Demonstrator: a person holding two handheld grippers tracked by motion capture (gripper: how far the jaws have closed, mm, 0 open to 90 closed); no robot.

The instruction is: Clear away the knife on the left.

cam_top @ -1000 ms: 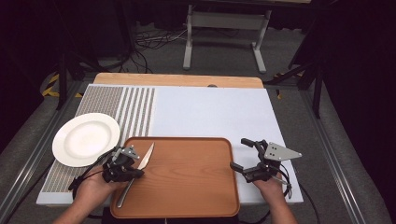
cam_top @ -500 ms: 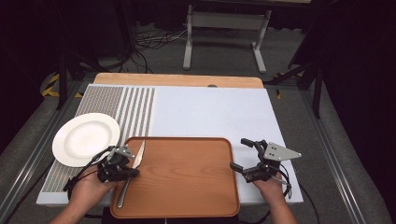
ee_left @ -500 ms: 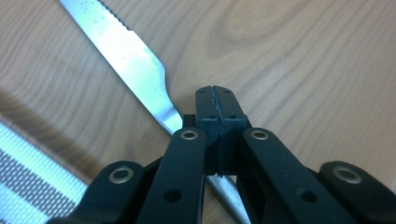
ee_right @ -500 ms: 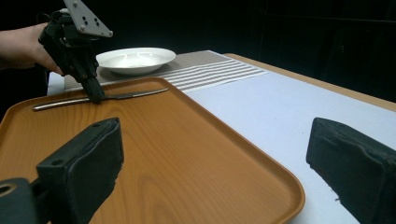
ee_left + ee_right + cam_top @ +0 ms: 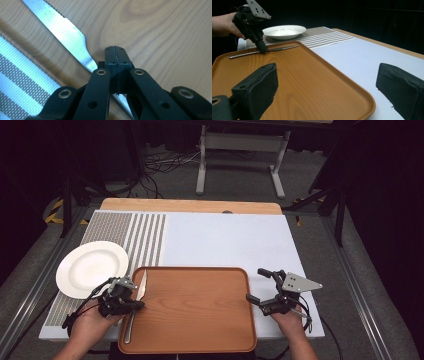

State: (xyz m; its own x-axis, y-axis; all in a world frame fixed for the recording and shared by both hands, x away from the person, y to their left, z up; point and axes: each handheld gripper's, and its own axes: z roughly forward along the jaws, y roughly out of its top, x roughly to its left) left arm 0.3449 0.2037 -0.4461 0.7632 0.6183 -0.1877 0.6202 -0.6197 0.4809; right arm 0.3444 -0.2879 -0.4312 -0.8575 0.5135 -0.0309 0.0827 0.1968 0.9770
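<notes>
A white plate [image 5: 92, 268] sits near the left edge of the table [image 5: 225, 240], on the striped end of the mat [image 5: 125, 232] that covers most of the tabletop. Just to its right, at the near edge of the table, lies a wooden tray [image 5: 192, 307], and along the tray's left rim rests a table knife [image 5: 135, 302], blade pointing toward the far side and handle toward the person.

The left gripper [image 5: 131, 304] is down over the knife, roughly where the blade narrows into the handle. In the left gripper view its jaws are pressed together with their tips meeting above the tray's wood, and the knife [image 5: 68, 37] runs underneath them; I cannot tell whether the metal is actually pinched between them or merely lies beneath. The person's left hand [image 5: 90, 325] holds the tool from the near left corner of the table.

On the other side of the tray, over the bare mat near the tray's right rim, the right gripper [image 5: 260, 285] is held with its jaws spread wide, nothing between them. The right hand [image 5: 290, 320] grips it close to the near right corner.
</notes>
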